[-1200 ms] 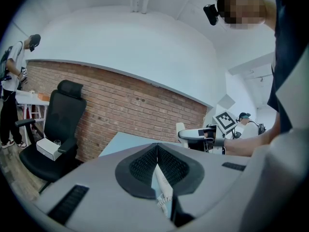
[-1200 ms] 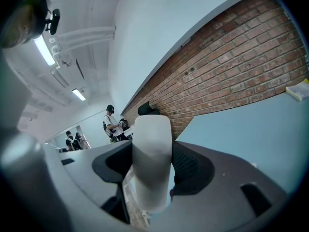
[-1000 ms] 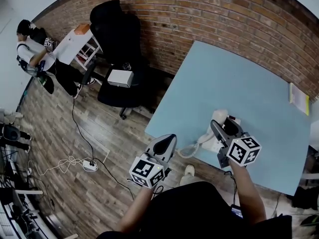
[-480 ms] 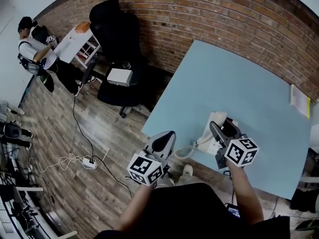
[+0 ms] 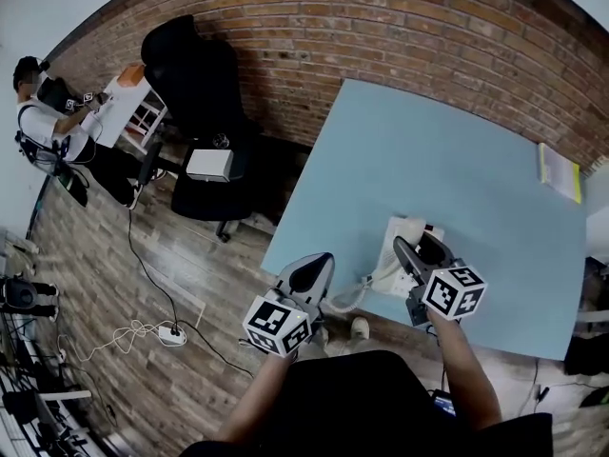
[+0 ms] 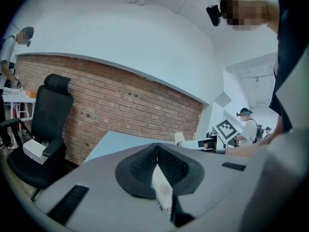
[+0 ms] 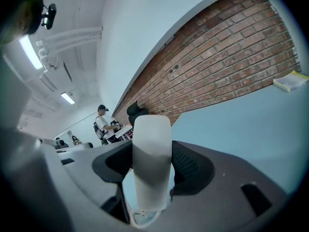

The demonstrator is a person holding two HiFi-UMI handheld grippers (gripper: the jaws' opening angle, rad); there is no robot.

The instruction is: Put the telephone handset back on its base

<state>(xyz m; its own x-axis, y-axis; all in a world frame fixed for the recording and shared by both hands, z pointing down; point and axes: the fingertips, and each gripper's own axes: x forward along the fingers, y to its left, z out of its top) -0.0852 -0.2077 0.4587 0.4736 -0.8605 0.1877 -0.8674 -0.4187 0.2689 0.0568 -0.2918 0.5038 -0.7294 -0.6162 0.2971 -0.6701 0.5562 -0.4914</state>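
Note:
My right gripper (image 5: 415, 243) hangs just over the white telephone base (image 5: 402, 230), which sits near the front edge of the light blue table (image 5: 457, 150). In the right gripper view that gripper (image 7: 152, 151) is shut on the white handset (image 7: 151, 173), which stands upright between the pads. The head view hides most of the handset under the gripper. A coiled cord (image 5: 354, 291) loops off the table edge. My left gripper (image 5: 322, 261) floats off the table's front left corner, shut (image 6: 157, 145) with nothing in it.
A yellow book (image 5: 559, 172) lies at the table's far right edge. Left of the table stands a black office chair (image 5: 195, 74) with a white box (image 5: 209, 164) on its seat. Cables and a power strip (image 5: 173, 333) lie on the wood floor. A person (image 5: 48, 122) stands far left.
The head view has swung slightly, so the table sits further left. Both grippers keep nearly the same places relative to the base; the right stays shut on the handset.

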